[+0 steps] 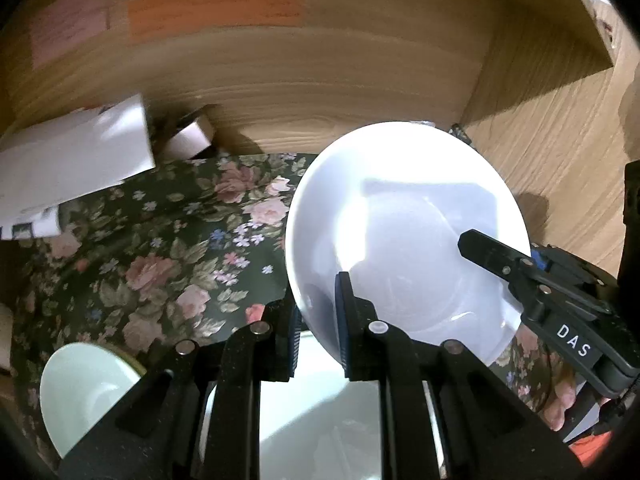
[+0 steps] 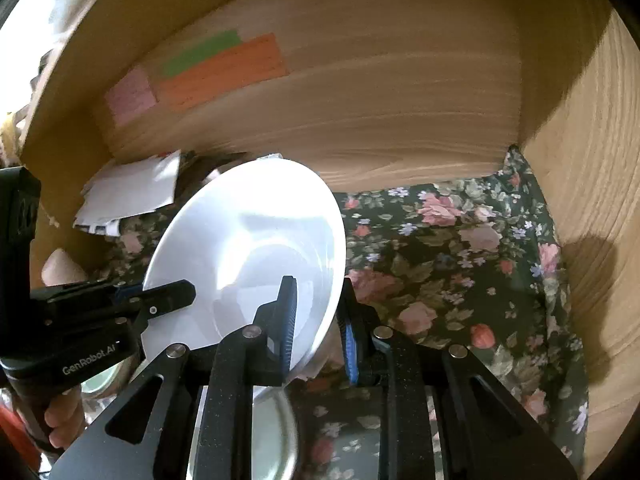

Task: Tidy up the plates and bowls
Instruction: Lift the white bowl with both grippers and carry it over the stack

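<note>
Wood-grain panels closing off the far side and the right, with a dark floral cloth [image 2: 460, 264] covering the surface below. Starting at the tools: left gripper [image 1: 318, 320] clamping the near-left rim of a white plate [image 1: 400, 216], one pad on the inside face and one on the underside; right gripper [image 2: 318, 320] clamping the opposite rim of the same plate, its pads likewise pinching the edge from both faces. Holding the plate clear of the cloth between the two tools, tilted so that its far edge is standing higher than the gripped near edge. Showing, in the left wrist view, the right gripper reaching in from the plate's right, and, in the right wrist view, the left one reaching in from the plate's left, so neither hand is nearer than the other. Lying below and to the near left, a pale green bowl [image 1: 86, 396] resting on the cloth; sitting directly under the grippers, another pale dish [image 1: 316, 412], its kind too hidden to tell. Farther out on the left, white papers [image 1: 76, 160] leaning by the wall, and coloured sticky notes [image 2: 224, 72] stuck on the far panel. Judging from this, probably carrying the plate toward a stacking spot, with the open cloth lying to the right and the two dishes lying near and below.
</note>
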